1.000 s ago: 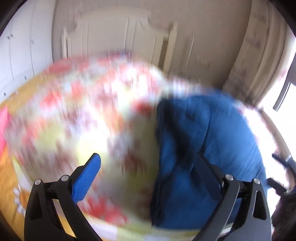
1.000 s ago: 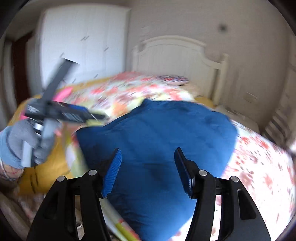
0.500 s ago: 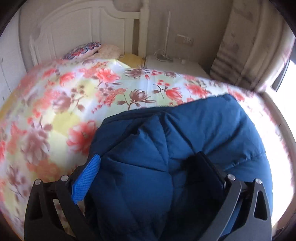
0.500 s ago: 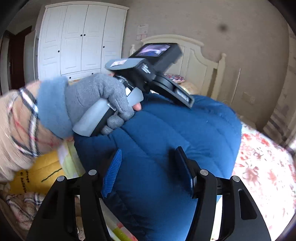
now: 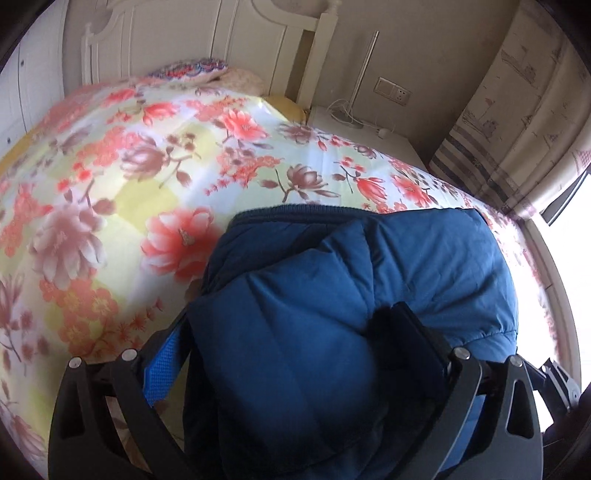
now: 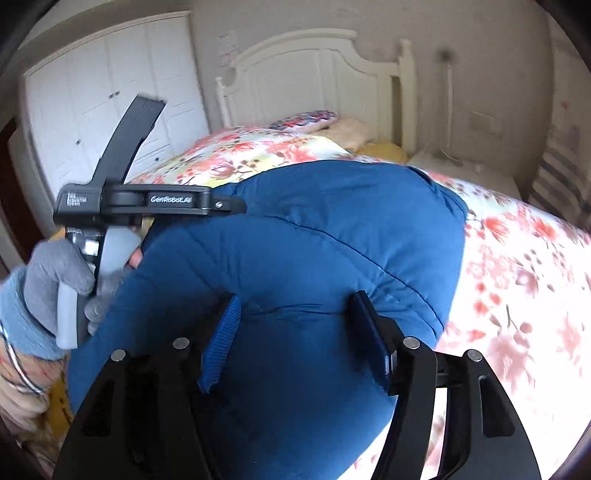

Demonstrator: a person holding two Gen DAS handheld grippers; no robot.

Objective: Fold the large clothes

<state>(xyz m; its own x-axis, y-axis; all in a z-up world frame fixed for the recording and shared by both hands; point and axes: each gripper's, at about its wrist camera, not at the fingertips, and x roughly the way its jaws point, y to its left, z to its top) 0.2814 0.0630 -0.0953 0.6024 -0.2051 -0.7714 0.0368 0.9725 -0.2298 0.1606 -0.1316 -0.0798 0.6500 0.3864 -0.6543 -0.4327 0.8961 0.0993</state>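
Now the left gripper (image 5: 291,354) has dropped onto the puffy quilted blue jacket (image 5: 369,280), clamping a fold — right gripper (image 6: 295,332) opening above it, pads clear.

"GenRobot.AI" on left gripper (image 6: 155,201) body, smaller label beside it illegible

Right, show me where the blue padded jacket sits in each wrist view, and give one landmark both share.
Left wrist: blue padded jacket fills lower centre and right, bulging between the claw's fingers.
Right wrist: it fills the centre, on the floral quilt.
Shared landmark: white headboard, top left in the left view, top centre in the right.
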